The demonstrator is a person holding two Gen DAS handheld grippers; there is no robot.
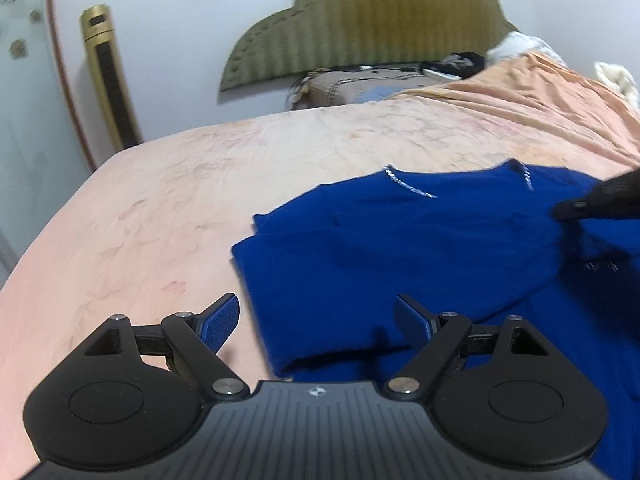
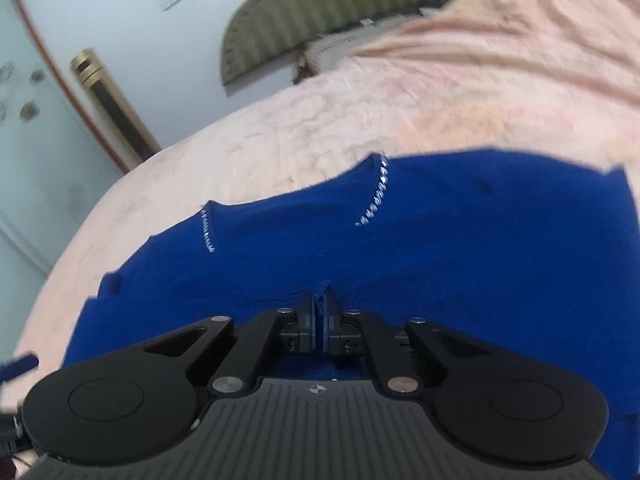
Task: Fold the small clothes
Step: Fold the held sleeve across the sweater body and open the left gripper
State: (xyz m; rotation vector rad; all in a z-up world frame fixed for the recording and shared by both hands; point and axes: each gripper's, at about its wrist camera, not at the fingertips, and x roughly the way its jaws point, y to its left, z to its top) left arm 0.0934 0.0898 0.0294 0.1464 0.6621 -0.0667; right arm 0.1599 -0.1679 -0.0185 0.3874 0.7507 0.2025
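Note:
A dark blue garment (image 1: 400, 248) with sparkly trim at the neckline lies on the pink bed sheet (image 1: 180, 200). My left gripper (image 1: 318, 316) is open and empty, low over the garment's near left edge. My right gripper (image 2: 319, 304) is shut on a pinch of the blue garment (image 2: 440, 240) near its middle. It also shows in the left wrist view (image 1: 592, 204) as a dark shape over the garment's right side. The left gripper's blue pad shows at the right wrist view's left edge (image 2: 18, 364).
An orange blanket (image 1: 520, 96) is bunched at the far right of the bed. An olive headboard (image 1: 360, 24) stands against the wall. A gold tower fan (image 1: 110, 80) stands at the left beside a glass door.

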